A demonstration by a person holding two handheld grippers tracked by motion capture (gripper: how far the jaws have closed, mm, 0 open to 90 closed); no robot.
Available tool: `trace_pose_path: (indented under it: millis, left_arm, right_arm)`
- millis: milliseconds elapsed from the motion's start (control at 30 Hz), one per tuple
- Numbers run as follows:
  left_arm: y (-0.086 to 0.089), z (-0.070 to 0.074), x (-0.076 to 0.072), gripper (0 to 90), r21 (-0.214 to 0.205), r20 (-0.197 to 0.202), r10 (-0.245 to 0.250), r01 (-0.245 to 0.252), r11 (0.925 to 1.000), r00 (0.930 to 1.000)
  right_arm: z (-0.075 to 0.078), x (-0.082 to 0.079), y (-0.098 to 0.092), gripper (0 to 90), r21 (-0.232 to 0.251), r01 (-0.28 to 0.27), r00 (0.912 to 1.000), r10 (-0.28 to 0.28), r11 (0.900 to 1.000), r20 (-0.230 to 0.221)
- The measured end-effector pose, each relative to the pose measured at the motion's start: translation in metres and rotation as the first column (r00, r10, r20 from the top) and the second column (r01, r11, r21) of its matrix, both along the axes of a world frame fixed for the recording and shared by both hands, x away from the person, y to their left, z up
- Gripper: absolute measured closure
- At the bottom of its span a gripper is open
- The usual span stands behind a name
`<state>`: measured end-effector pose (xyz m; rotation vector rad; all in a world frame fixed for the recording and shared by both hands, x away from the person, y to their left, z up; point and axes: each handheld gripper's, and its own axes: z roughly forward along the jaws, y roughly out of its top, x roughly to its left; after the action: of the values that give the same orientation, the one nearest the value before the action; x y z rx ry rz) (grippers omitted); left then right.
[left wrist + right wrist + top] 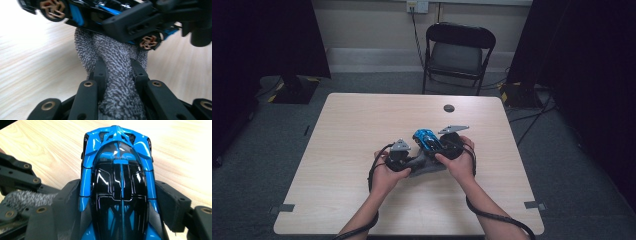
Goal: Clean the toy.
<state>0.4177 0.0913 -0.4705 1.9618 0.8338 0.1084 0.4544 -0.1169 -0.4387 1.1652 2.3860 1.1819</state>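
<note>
A blue and black toy car (427, 140) hovers just above the middle of the wooden table (357, 125). My right gripper (433, 146) is shut on the toy car (117, 142), its black pads pressing on both flanks, the car's pointed end facing away from me. My left gripper (408, 164) is shut on a grey fuzzy cloth (426, 169) that hangs under the car. In the left gripper view the cloth (110, 47) rises between the jaws and touches the car's underside (82, 15) near a bronze-rimmed wheel (148, 42).
A black folding chair (458, 50) stands beyond the table's far edge. A small dark round cap (449, 108) sits in the tabletop near that edge. Dark panels flank the room on both sides, and cables run across the floor at the right.
</note>
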Motion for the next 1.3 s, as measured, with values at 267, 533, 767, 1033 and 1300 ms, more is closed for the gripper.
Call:
trace_pose_path:
  millis: [267, 533, 767, 1033, 1300]
  left_arm:
    - [-0.006, 0.002, -0.003, 72.2, -0.003, -0.001, -0.02, 0.02, 0.9998, 0.9998]
    - [-0.015, 0.0, -0.006, 72.2, -0.006, -0.001, -0.045, 0.045, 0.999, 0.999]
    - [-0.023, -0.002, -0.011, 72.2, 0.0, -0.015, -0.083, 0.083, 0.9966, 0.9965]
    - [-0.022, -0.004, -0.015, 72.2, 0.021, -0.015, -0.099, 0.099, 0.9948, 0.995]
    - [-0.002, -0.001, -0.012, 72.2, 0.028, -0.014, -0.058, 0.059, 0.9979, 0.9982]
  right_arm:
    - [0.001, 0.003, -0.003, 26.1, 0.004, 0.013, 0.9999, -0.013, 0.9999, 0.002]
    - [0.001, 0.006, -0.006, 26.1, 0.004, 0.034, 0.9994, -0.034, 0.9994, 0.0]
    - [-0.002, 0.011, -0.012, 26.1, 0.012, 0.058, 0.9983, -0.058, 0.9982, -0.003]
    - [-0.004, 0.016, -0.022, 26.1, -0.002, 0.083, 0.9966, -0.083, 0.9966, -0.004]
    - [-0.01, 0.019, -0.042, 26.1, -0.03, 0.115, 0.9933, -0.115, 0.9929, -0.002]
